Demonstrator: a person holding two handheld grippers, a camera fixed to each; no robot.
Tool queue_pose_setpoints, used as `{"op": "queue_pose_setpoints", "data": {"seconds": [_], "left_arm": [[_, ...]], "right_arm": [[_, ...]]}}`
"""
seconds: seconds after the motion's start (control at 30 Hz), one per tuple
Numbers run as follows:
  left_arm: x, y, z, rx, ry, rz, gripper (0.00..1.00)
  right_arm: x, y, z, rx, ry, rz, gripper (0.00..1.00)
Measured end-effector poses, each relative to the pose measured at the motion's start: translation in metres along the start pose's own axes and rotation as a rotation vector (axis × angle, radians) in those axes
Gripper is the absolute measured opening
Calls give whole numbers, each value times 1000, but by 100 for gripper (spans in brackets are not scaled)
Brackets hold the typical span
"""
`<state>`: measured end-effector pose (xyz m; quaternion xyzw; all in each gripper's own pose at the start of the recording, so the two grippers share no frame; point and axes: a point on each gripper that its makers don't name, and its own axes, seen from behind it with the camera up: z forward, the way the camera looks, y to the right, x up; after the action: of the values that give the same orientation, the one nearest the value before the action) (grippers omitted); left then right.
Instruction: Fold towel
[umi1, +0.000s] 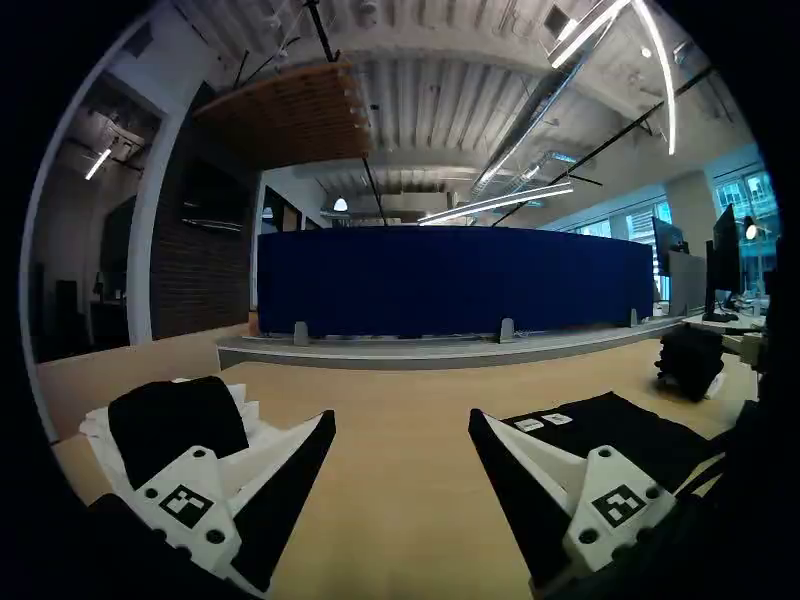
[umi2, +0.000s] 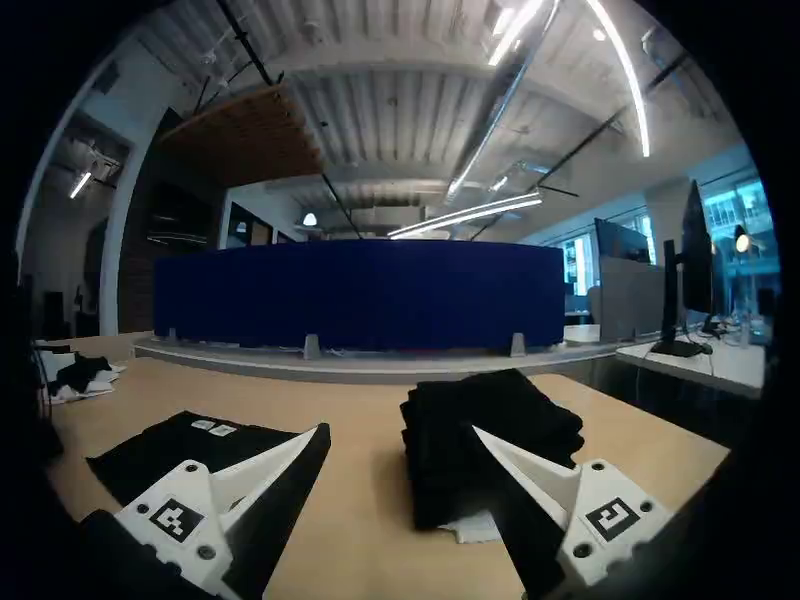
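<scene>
A black towel (umi1: 610, 425) with white labels lies flat on the wooden table (umi1: 400, 400), just right of my left gripper (umi1: 400, 430). That gripper is open and holds nothing. In the right gripper view the same flat towel (umi2: 185, 445) lies left of my right gripper (umi2: 400, 440), which is also open, with only bare wood between its fingers. A stack of folded black towels (umi2: 490, 420) stands close behind the right gripper's right finger, and the stack (umi1: 692, 362) sits at the far right in the left gripper view.
A heap of black and white cloths (umi1: 170, 420) lies at the table's left end, and the heap (umi2: 75, 375) is small in the right gripper view. A blue partition (umi1: 450, 280) runs along the table's far edge. A side desk with monitors (umi2: 690, 270) stands to the right.
</scene>
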<state>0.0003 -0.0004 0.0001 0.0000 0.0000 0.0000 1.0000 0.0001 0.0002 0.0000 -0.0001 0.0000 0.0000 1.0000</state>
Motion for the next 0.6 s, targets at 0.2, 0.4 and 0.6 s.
{"op": "queue_pose_setpoints", "data": {"seconds": [0.2,0.4,0.6], "left_arm": [[6,-6,2,3,2,8,99],[36,-4,0,-12,9,5,99],[72,15,-6,-66,-24,-6,99]], "right_arm": [[3,4,-3,-5,2,-1,100],[29,11,-10,-17,-9,7,100],[69,2,-14,7,-22,-6,100]]}}
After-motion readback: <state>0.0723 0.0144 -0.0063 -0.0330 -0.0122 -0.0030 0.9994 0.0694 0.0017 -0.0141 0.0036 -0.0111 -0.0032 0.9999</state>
